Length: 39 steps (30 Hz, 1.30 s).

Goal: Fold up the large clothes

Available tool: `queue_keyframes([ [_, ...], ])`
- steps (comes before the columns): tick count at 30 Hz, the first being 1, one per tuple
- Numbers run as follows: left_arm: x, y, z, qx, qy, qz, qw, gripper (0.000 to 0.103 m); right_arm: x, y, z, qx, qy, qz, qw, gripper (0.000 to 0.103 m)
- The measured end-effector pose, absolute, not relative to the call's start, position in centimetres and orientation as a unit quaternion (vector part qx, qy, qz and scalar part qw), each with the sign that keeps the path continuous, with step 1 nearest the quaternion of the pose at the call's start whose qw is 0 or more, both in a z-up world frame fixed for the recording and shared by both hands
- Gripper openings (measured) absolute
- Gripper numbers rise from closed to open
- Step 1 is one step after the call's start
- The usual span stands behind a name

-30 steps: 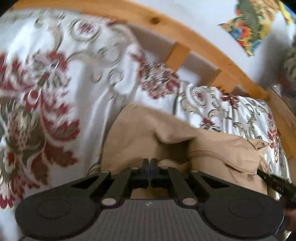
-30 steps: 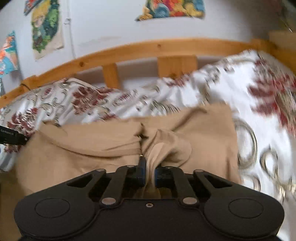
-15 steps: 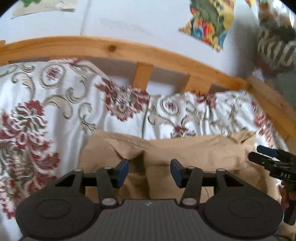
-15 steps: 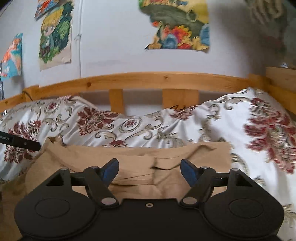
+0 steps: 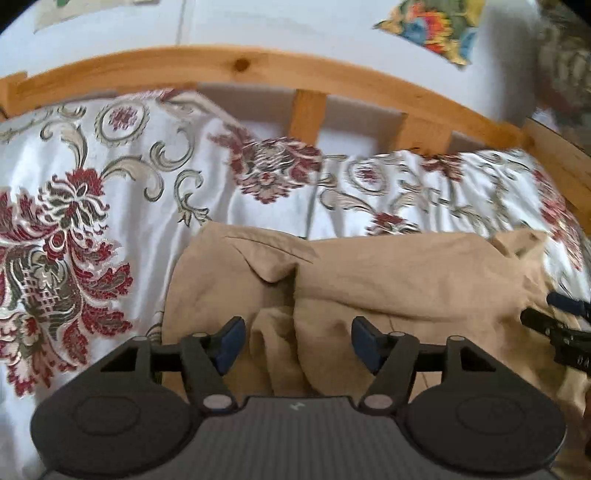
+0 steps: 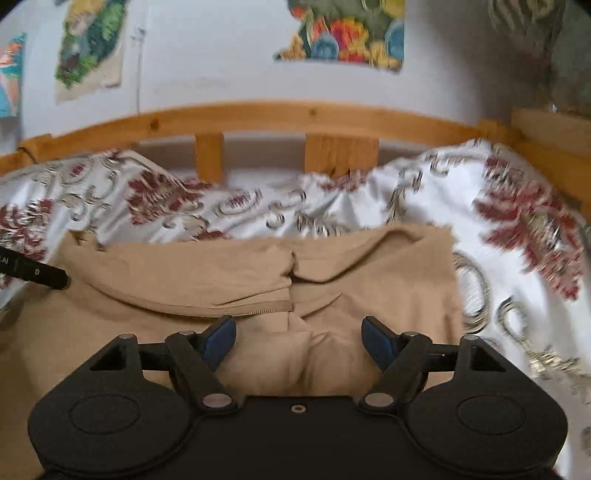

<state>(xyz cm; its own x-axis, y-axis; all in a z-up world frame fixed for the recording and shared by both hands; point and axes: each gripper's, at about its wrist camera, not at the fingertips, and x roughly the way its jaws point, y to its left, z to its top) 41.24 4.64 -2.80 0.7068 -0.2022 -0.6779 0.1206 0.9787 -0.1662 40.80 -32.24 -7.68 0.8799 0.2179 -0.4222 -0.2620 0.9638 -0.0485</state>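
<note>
Tan garment [image 6: 369, 273] lies ahead of your right gripper [image 6: 299, 338], partly folded on bedspread [image 6: 424, 199]. Your left gripper [image 5: 297, 341] opening, right wide, both empty. Further folds left, you judge.

The garment [image 5: 388, 280] lies on the bedspread [image 5: 110, 206], which covers the bed. Behind the bedspread runs the bed rail [image 5: 236, 66], and behind that stands the wall with its posters [image 6: 343, 33]. In the left wrist view the left gripper [image 5: 297, 343] hangs over the garment's near part, its opening fingers [image 5: 231, 341] apart with a fold lying below the gap, untouched. The right gripper [image 6: 299, 338] hangs likewise over the garment further right, fingers clear of it.
</note>
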Motion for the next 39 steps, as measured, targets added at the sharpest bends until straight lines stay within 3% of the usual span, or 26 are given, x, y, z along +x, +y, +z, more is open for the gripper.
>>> queue_keyframes([
  [5,39.8,2.6,-4.6,0.030,0.388,-0.057,0.920,0.079,39.6,-32.4,-9.4,-0.101,0.250,0.113,0.956,0.082],
  [9,39.1,3.1,-3.8,-0.001,0.390,-0.070,0.918,0.085,38.6,-33.7,-8.8,-0.046,0.253,0.099,0.961,0.083],
  [13,36.6,4.6,-1.7,-0.022,0.377,-0.083,0.922,0.093,35.4,-35.4,-6.6,-0.011,0.216,0.124,0.968,0.097],
  [16,33.8,4.8,0.1,0.013,0.358,-0.078,0.931,0.102,32.4,-36.0,-5.3,-0.026,0.201,0.151,0.968,0.099],
  [25,21.4,1.1,1.2,0.110,0.356,-0.107,0.922,0.102,19.1,-36.6,-4.1,-0.079,0.190,0.177,0.963,0.102],
  [32,12.6,-2.8,-0.5,0.120,0.355,-0.159,0.913,0.103,10.5,-37.6,-7.4,-0.108,0.265,0.186,0.940,0.102],
  [39,8.8,-4.8,-2.9,0.119,0.372,-0.177,0.904,0.102,9.8,-34.6,-11.8,-0.215,0.352,0.191,0.890,0.102],
])
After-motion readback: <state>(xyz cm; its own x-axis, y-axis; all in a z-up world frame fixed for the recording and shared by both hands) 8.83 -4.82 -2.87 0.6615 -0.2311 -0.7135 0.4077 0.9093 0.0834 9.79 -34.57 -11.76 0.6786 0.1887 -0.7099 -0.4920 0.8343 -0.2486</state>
